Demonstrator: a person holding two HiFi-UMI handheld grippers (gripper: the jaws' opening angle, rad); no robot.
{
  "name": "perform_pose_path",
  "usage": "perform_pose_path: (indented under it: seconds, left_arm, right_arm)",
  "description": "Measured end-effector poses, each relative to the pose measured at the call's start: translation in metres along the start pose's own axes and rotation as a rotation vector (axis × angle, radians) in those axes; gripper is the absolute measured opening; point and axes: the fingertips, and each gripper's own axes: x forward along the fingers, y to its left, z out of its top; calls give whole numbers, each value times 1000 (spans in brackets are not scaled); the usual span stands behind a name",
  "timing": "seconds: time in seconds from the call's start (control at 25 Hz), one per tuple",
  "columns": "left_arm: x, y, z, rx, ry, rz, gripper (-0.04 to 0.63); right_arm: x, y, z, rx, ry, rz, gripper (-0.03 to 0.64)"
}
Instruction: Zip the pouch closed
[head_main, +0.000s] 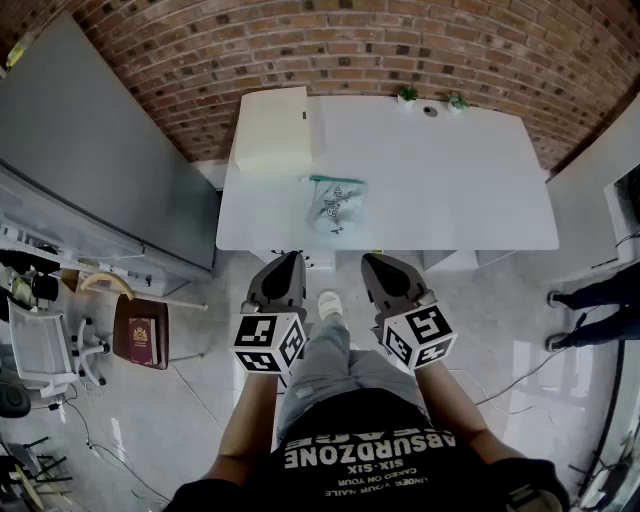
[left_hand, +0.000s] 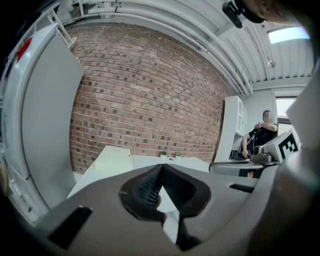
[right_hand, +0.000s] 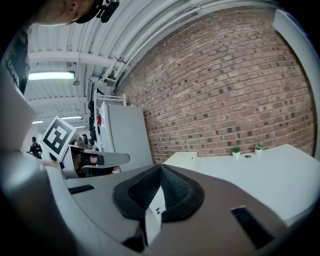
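Brick wall (head_main: 350, 40) closes the far side of the scene. A grey panel (head_main: 90, 160) stands along the left, with a strip of floor (head_main: 190, 300) between it and the bench.

The white bench (head_main: 450, 180) butts against the wall. Its right half is bare, and its near edge runs straight across, just ahead of both tongs. A cream box (head_main: 272, 130) fills the far left corner, its sides close to the bench's left edge.

The left tongs (head_main: 290, 258) and right tongs (head_main: 372, 260) are held side by side over the floor, short of the near edge, tips towards the bench. Both are closed on nothing, the ribbed pads meeting at the tip in the left gripper view (left_hand: 161, 166) and the right gripper view (right_hand: 160, 166).

The pouch (head_main: 336, 203), clear with a green top strip, lies flat left of centre, near the near edge, apart from the box and ahead of the gap between the tongs.

Two small plants (head_main: 407, 94) stand at the far edge.

The pouch shows in the head view only. The left gripper view alone shows a seated person (left_hand: 265, 131) off to the right. The right gripper view shows ceiling lights (right_hand: 50, 76).
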Motion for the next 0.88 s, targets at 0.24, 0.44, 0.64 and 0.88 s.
perform_pose_path:
  seconds: [0.24,0.44,0.64,0.88]
  left_arm:
    - [38,19,16,9,11,-8,5]
    - [72,38,31,0,15,-12,5]
    - [100,57,42,1,22,-14,5]
    - [127,74,52,11,43,-35,5]
  right_arm:
    - [39,-24,10,-6,16,-3,-3]
    - [69,-51,24,2,20,-10,-3]
    - [99,-66,36,3,25,13,0]
    - [127,-83,43,-18,60,23,72]
